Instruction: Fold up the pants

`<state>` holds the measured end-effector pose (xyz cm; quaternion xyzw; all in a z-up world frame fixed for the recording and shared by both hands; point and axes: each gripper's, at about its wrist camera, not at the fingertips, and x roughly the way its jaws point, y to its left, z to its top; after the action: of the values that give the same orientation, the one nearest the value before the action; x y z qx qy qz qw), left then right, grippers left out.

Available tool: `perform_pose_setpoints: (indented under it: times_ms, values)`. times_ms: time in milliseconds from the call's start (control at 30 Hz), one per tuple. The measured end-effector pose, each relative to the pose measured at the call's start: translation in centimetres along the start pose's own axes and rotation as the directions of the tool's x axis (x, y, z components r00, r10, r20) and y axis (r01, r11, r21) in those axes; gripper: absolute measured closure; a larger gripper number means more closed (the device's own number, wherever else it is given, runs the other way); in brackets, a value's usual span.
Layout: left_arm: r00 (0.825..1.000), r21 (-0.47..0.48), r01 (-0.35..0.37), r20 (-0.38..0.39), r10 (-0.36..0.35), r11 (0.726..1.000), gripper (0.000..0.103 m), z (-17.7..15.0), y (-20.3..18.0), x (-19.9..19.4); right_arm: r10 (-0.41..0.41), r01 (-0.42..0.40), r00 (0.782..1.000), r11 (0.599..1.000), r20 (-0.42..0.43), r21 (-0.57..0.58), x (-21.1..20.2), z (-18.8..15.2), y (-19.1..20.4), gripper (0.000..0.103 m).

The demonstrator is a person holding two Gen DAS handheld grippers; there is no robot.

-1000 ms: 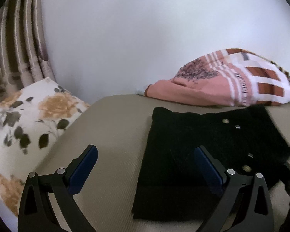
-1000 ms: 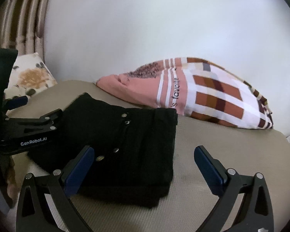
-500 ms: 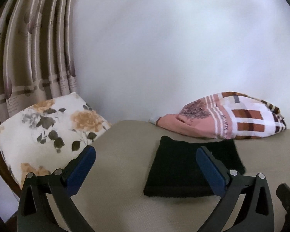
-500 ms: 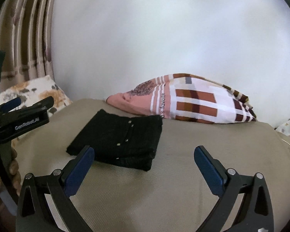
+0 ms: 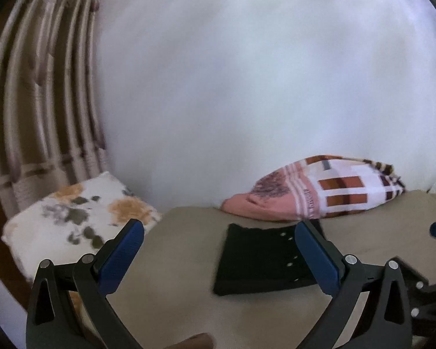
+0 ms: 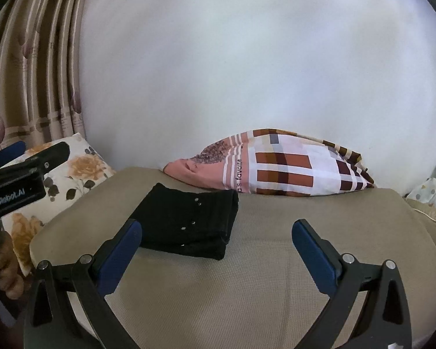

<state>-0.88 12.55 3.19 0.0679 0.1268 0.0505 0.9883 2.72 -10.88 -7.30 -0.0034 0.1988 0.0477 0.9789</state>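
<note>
The pants [image 6: 189,224] lie as a compact black rectangle, layers stacked, flat on the tan bed [image 6: 261,276], just in front of the patterned pillow [image 6: 279,165]. I judge the folding done; at most a little squaring-up remains. My left tongs [image 5: 219,257] and right tongs [image 6: 216,253] are both spread wide, pinching nothing, clear of the cloth. A floral cushion [image 5: 72,218] sits beside the bed.
</note>
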Motion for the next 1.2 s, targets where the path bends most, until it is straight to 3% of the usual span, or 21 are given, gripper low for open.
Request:
perform_pose_setpoints:
  times_ms: [100, 200, 1200]
  values:
    - [0.997, -0.037, 0.067, -0.032, -0.068, 0.997, 0.000, 0.1, 0.3, -0.4, -0.004, 0.004, 1.000, 1.000, 0.007, 0.001, -0.5, 0.1, 0.0, 0.000]
    - [0.993, -0.086, 0.090, -0.068, -0.096, 0.992, 0.000, 0.1, 0.9, -0.2, -0.007, 0.007, 1.000, 1.000, 0.013, -0.002, -1.2, 0.1, 0.2, 0.000]
    - [0.989, -0.092, 0.093, -0.102, -0.103, 0.991, 0.000, -1.2, 0.4, 0.8, 0.027, -0.027, 1.000, 0.998, 0.013, -0.054, -2.3, -1.0, 2.9, 0.000]
